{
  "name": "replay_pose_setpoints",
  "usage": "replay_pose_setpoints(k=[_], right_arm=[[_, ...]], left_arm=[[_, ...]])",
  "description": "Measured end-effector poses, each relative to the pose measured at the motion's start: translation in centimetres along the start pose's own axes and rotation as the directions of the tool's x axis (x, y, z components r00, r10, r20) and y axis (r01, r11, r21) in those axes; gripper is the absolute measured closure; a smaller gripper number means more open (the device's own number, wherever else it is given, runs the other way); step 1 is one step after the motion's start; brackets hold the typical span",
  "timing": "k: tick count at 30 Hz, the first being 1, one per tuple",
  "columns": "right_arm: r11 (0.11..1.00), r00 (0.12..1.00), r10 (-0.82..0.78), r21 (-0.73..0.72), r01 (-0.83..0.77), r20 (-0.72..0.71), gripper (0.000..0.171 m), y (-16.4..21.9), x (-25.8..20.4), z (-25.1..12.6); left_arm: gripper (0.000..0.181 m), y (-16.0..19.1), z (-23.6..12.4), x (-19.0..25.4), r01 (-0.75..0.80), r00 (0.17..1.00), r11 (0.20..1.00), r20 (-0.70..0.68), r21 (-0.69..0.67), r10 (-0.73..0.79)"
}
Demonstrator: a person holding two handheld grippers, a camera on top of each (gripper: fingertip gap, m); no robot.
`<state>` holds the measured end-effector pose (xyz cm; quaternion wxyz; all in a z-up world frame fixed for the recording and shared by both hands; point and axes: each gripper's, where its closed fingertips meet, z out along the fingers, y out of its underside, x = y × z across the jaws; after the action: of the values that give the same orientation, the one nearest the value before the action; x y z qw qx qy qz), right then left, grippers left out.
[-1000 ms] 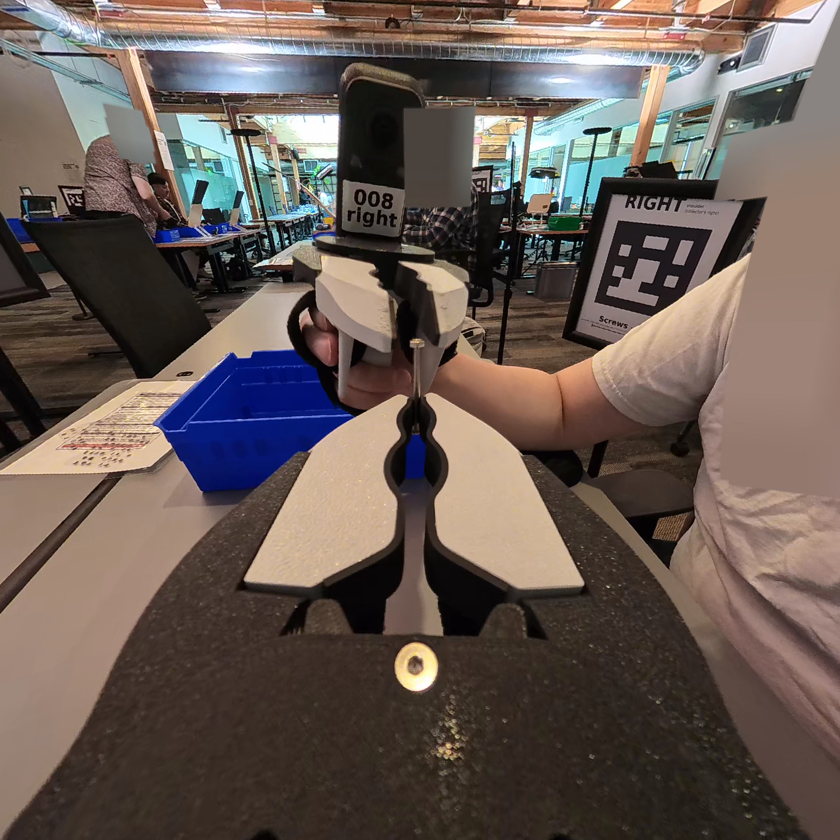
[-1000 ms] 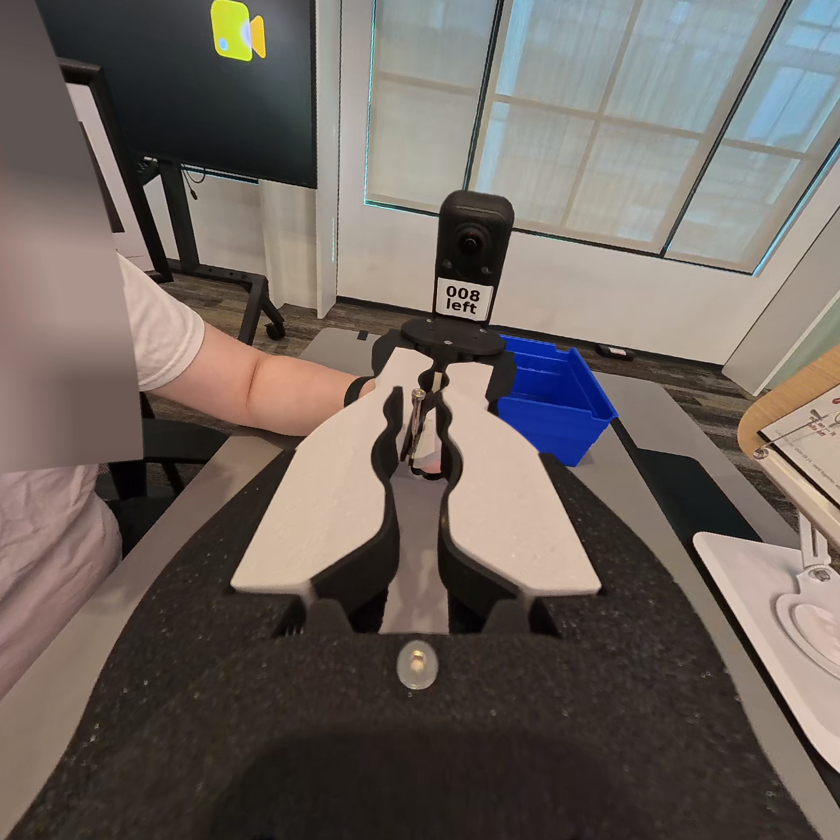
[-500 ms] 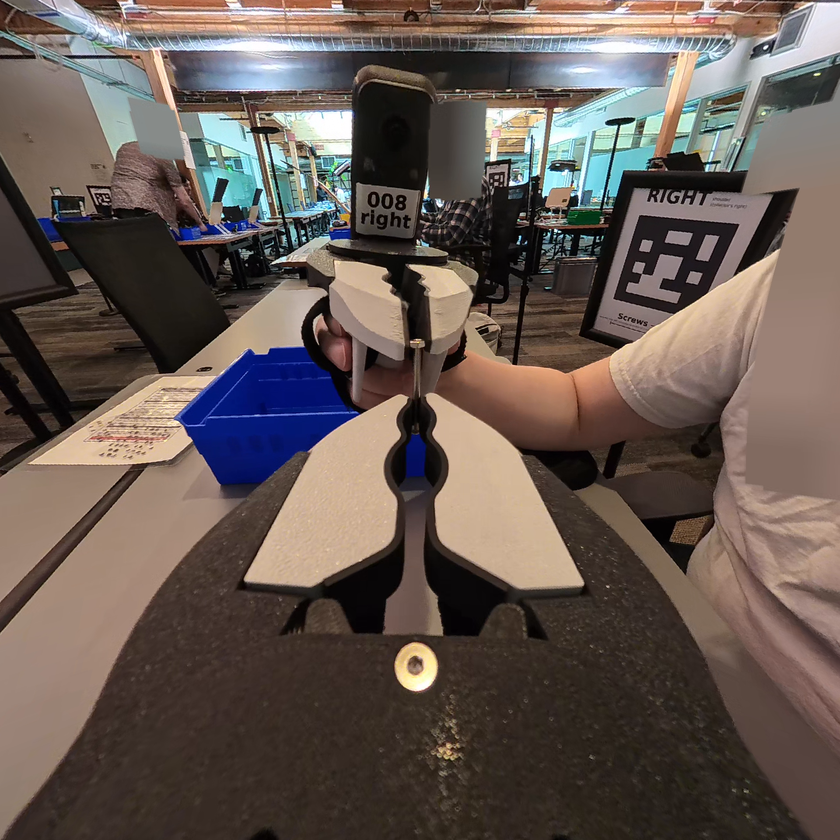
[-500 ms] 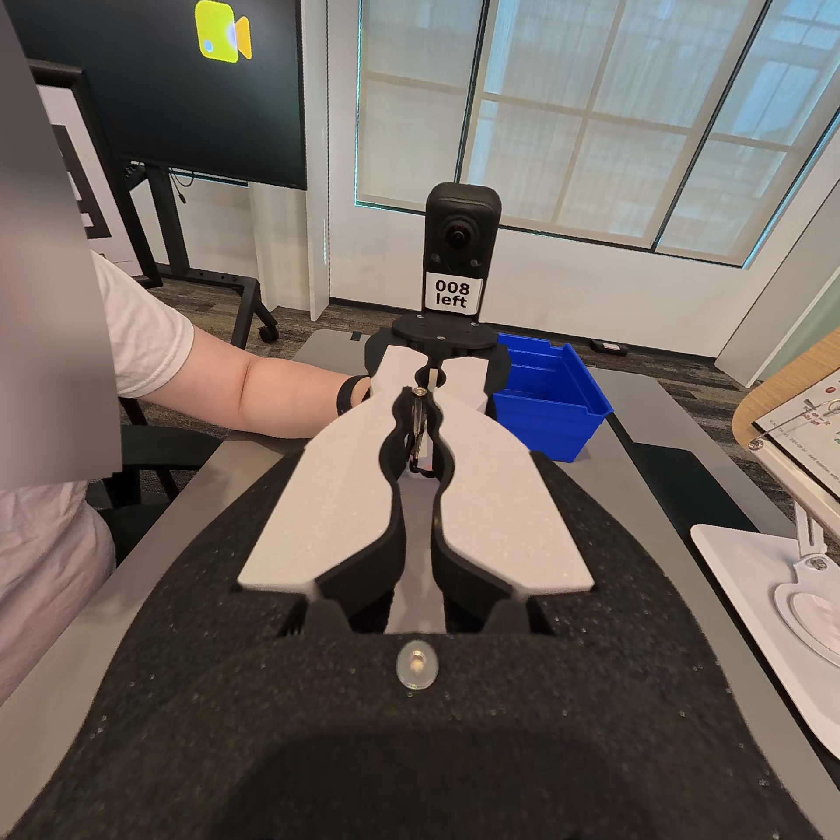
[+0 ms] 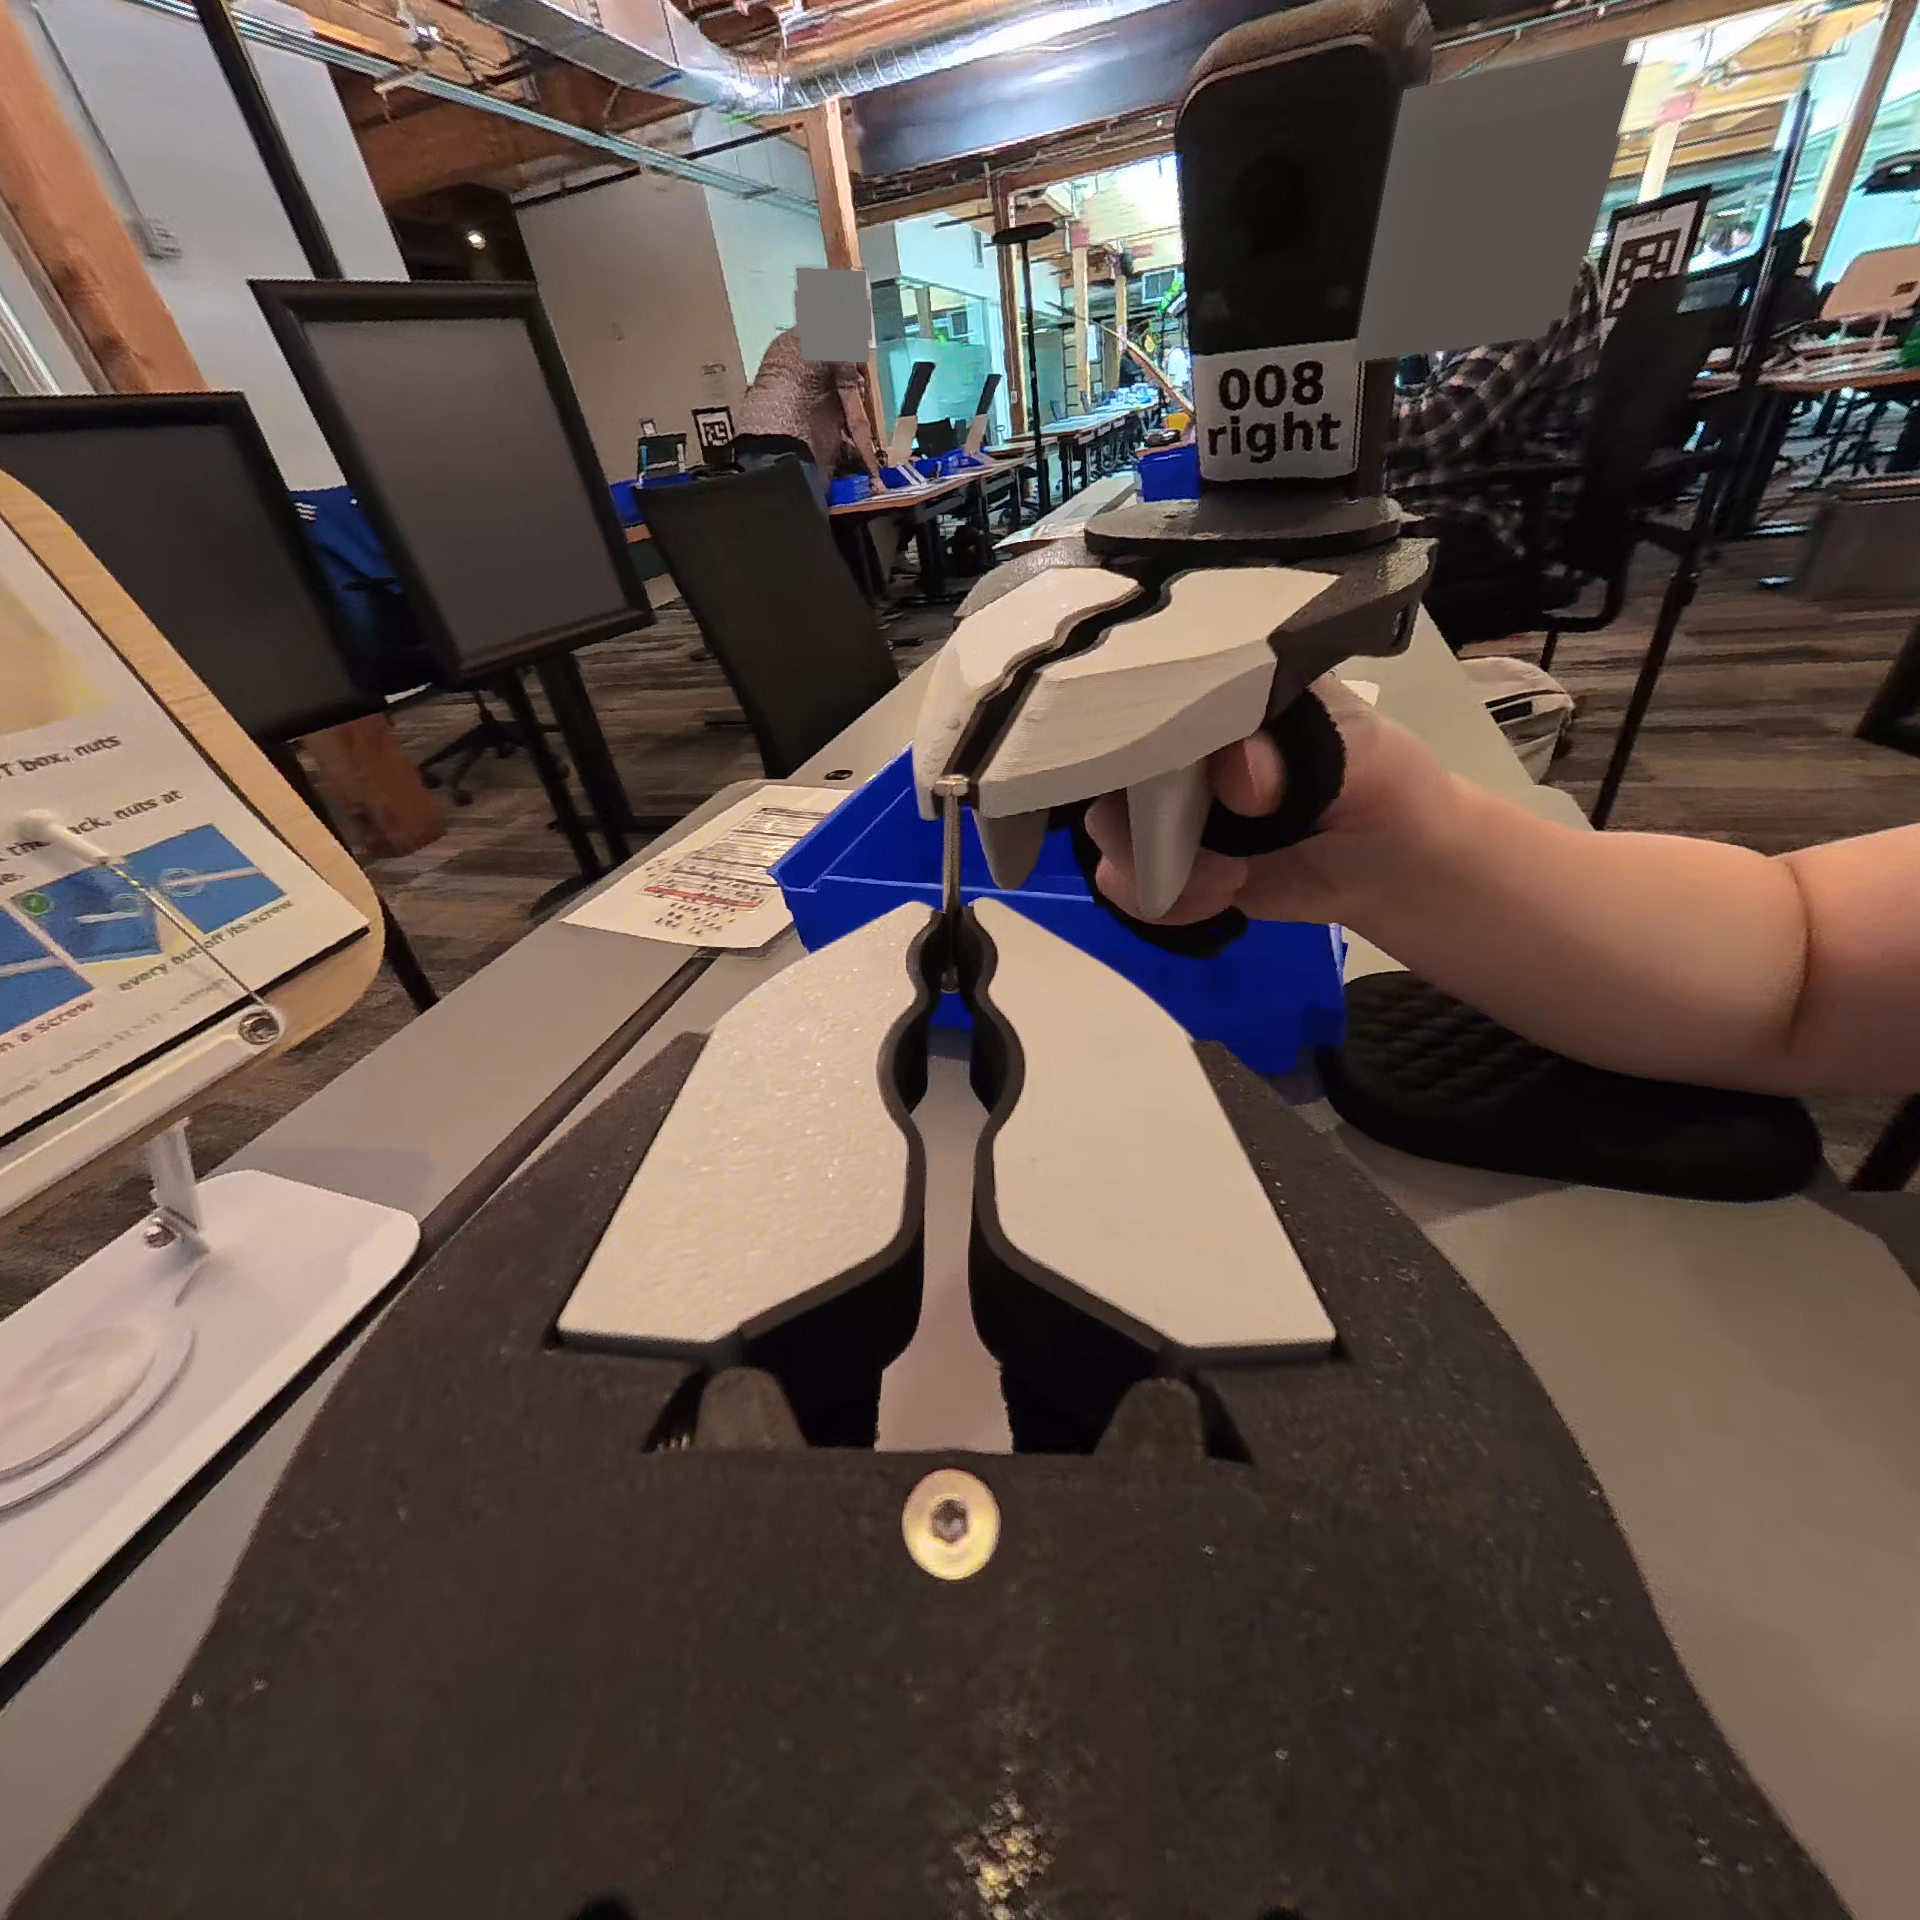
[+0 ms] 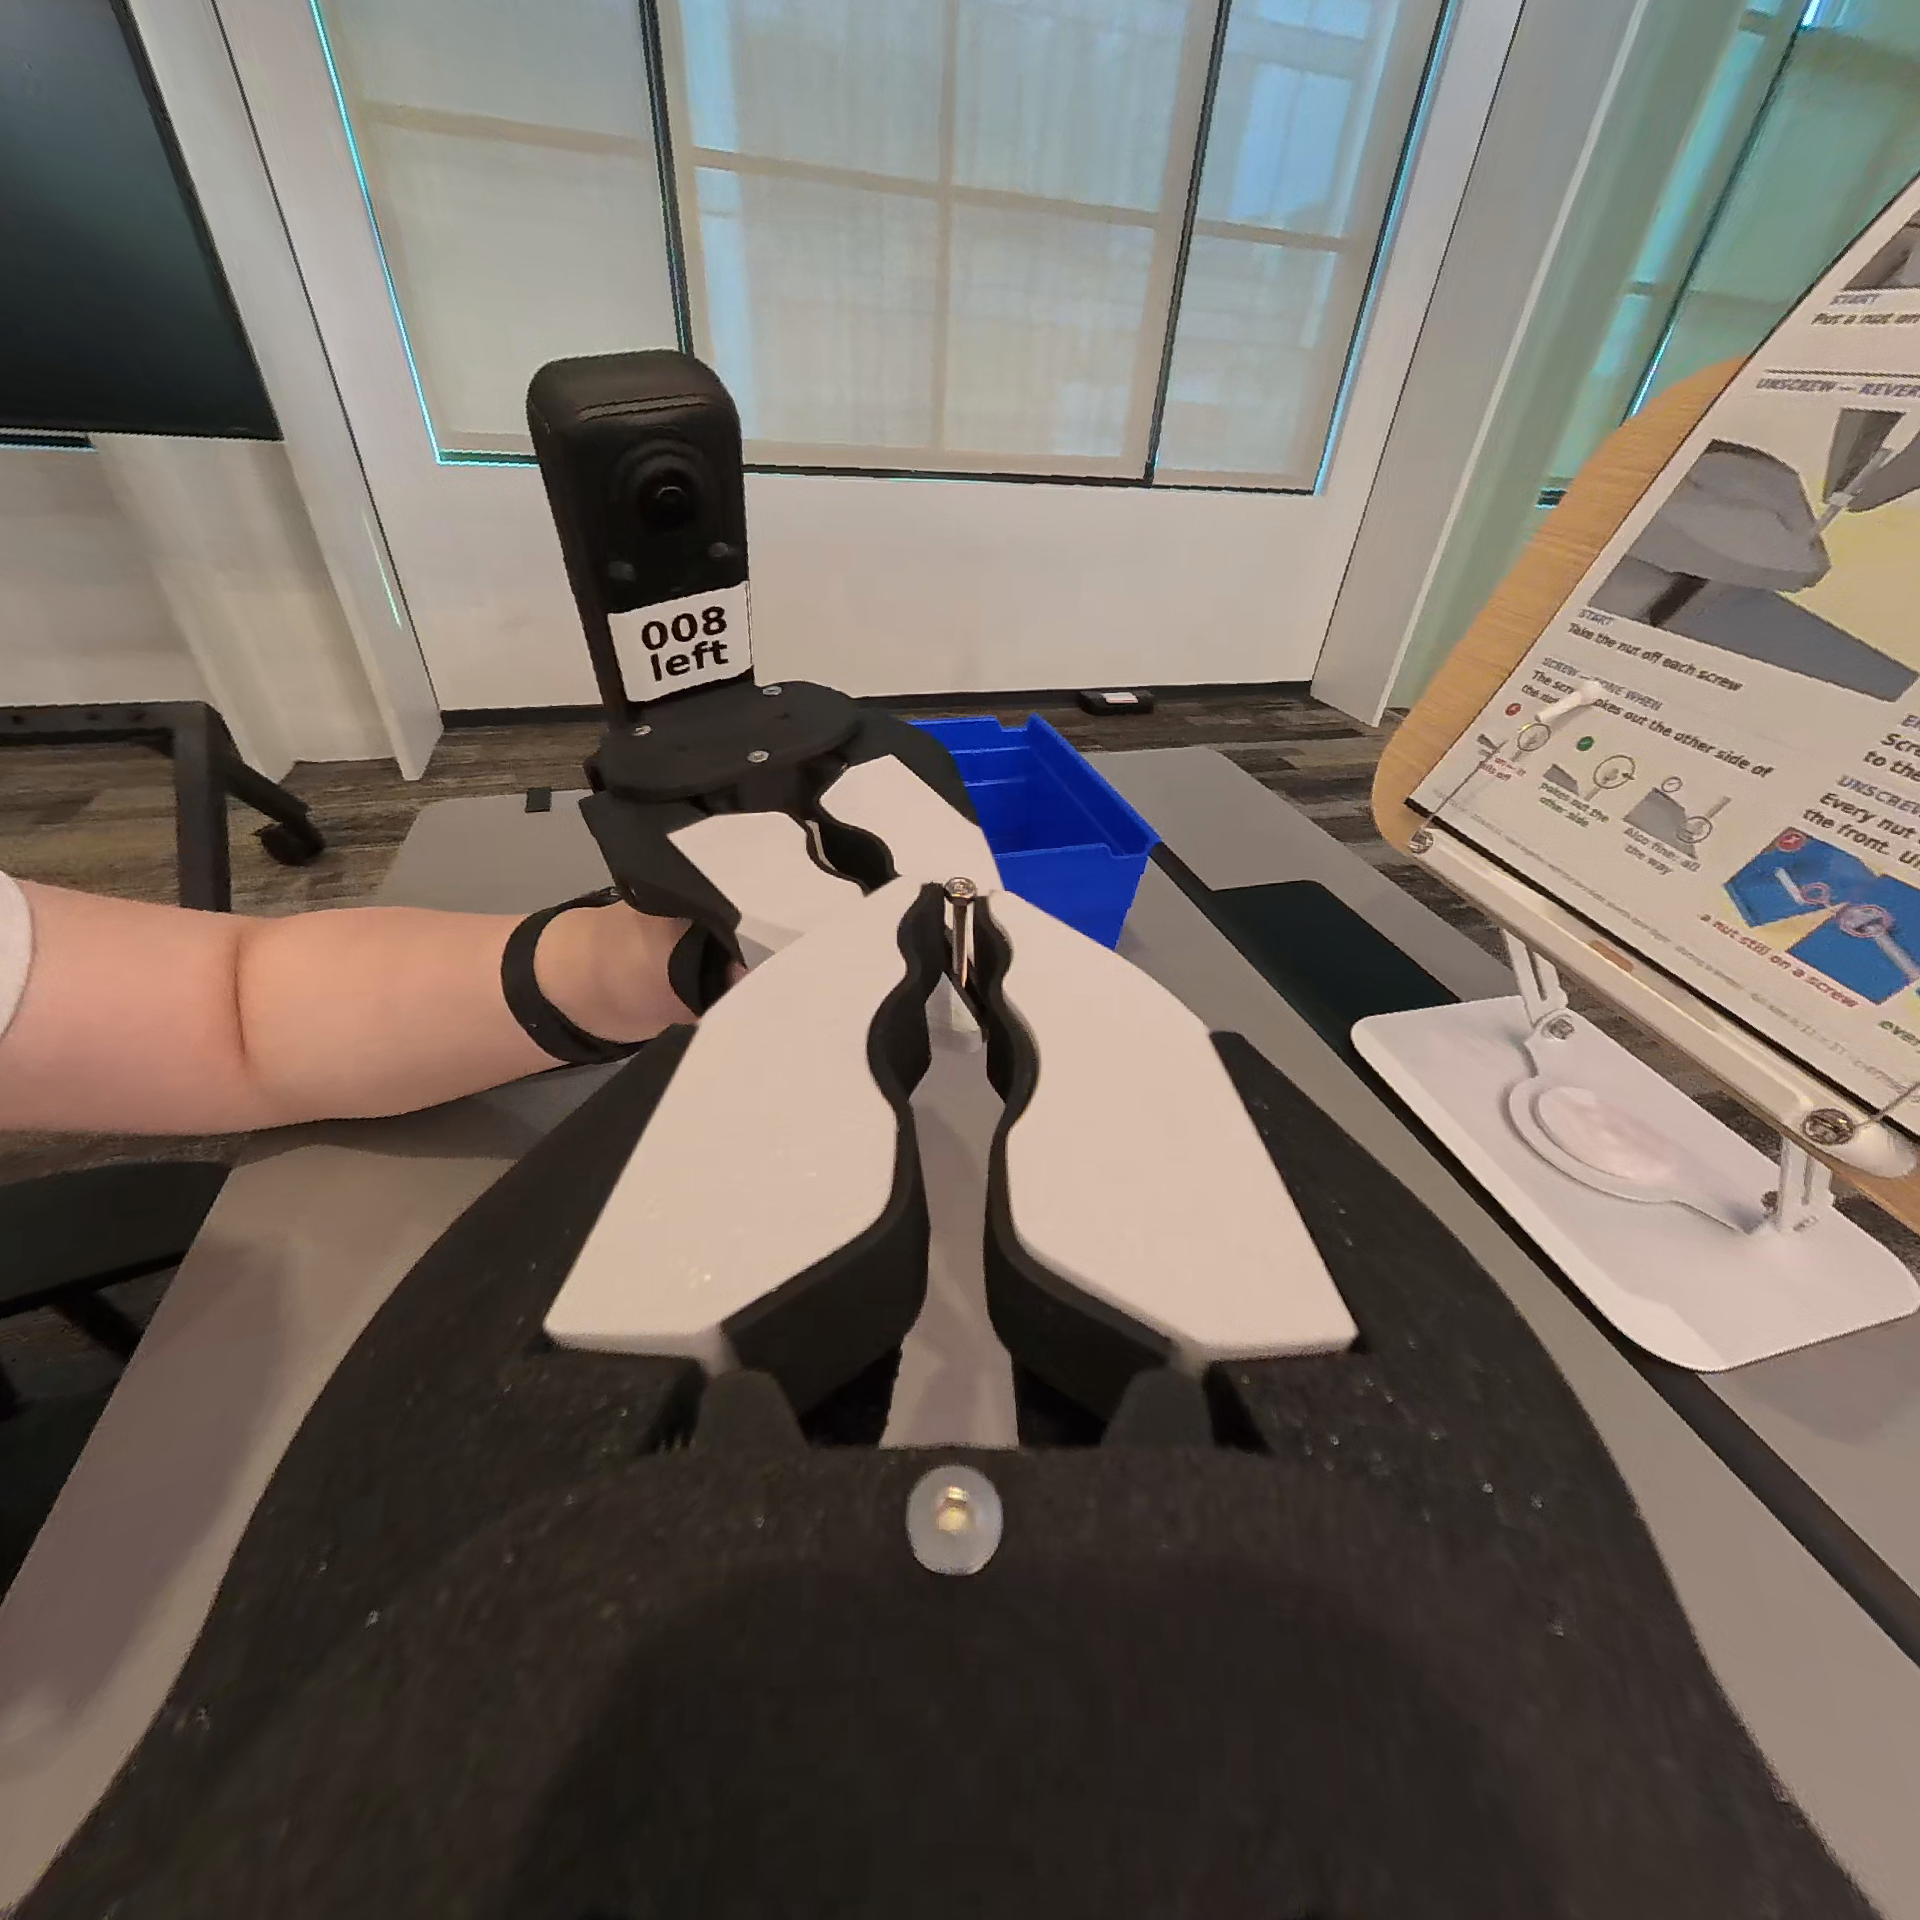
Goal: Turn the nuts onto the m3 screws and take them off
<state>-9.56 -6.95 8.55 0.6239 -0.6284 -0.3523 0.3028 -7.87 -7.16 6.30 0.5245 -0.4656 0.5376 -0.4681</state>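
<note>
Left wrist view: left tongs clenched at 12 o'clock on the bottom end of a thin m3 screw that stands upright; whether a nut sits inside that pinch can't be told, too small and hidden by the tips. Right tongs reaching in from 1 o'clock, clenched on the screw's head end, handle gripped by a hand. Blue bin on the desk just behind the tongs; printed sheet at 11 o'clock, instruction stand at 9 o'clock. Right wrist view: same screw w/ its head up top, pinched between the right tongs' tips at 12 o'clock; left tongs crossing in from 10 o'clock, w/ their tips hidden below. Blue bin beyond at 12–1 o'clock, stand at 2–3 o'clock. Judgement: prob. mid-turning step, screw held at both ends over the desk; threading on vs. off can't be told. Next move likely calls for one pair holding firm while the other rolls about the screw's axis, keeping it straight, light squeeze so nothing pops out, regrip after each partial turn.
</note>
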Motion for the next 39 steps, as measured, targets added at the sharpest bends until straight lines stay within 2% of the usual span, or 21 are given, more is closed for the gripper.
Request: replay_pose_setpoints(k=[5, 10, 15, 21, 24, 30, 39], right_arm=[[0.997, 0.996, -0.056, 0.047, 0.053, 0.071, 0.151, -0.9, -0.6, -0.7], [0.992, 0.984, -0.093, 0.093, 0.080, 0.152, 0.148, -1.3, -1.4, -1.4], [0.989, 0.974, -0.141, 0.077, 0.129, 0.180, 0.148, -1.0, -2.4, -1.0], [0.984, 0.973, -0.178, 0.046, 0.173, 0.146, 0.149, -0.8, -2.3, -0.9], [0.981, 0.970, -0.191, 0.063, 0.184, 0.149, 0.156, -1.1, -2.4, -1.2], [0.982, 0.976, -0.189, 0.050, 0.184, 0.107, 0.153, -0.9, -1.8, -0.9], [0.985, 0.982, -0.164, 0.066, 0.158, 0.091, 0.164, -0.9, -1.6, -0.7]], left_arm=[[0.180, -0.5, -0.2, 0.7, 0.052, 0.996, 0.998, -0.080, 0.027, -0.050], [0.180, -1.0, -0.2, 1.8, 0.064, 0.987, 0.997, -0.151, 0.050, -0.056], [0.180, -0.8, 0.0, 2.2, 0.046, 0.986, 0.998, -0.159, 0.043, -0.039], [0.180, -0.9, -0.1, 1.8, 0.035, 0.991, 0.998, -0.134, 0.043, -0.029], [0.180, -0.9, -0.1, 1.5, 0.035, 0.993, 0.998, -0.117, 0.044, -0.029], [0.180, -1.1, -0.2, 1.4, 0.051, 0.991, 0.997, -0.125, 0.056, -0.044], [0.180, -0.8, 0.1, 1.9, 0.045, 0.990, 0.998, -0.138, 0.043, -0.039]])
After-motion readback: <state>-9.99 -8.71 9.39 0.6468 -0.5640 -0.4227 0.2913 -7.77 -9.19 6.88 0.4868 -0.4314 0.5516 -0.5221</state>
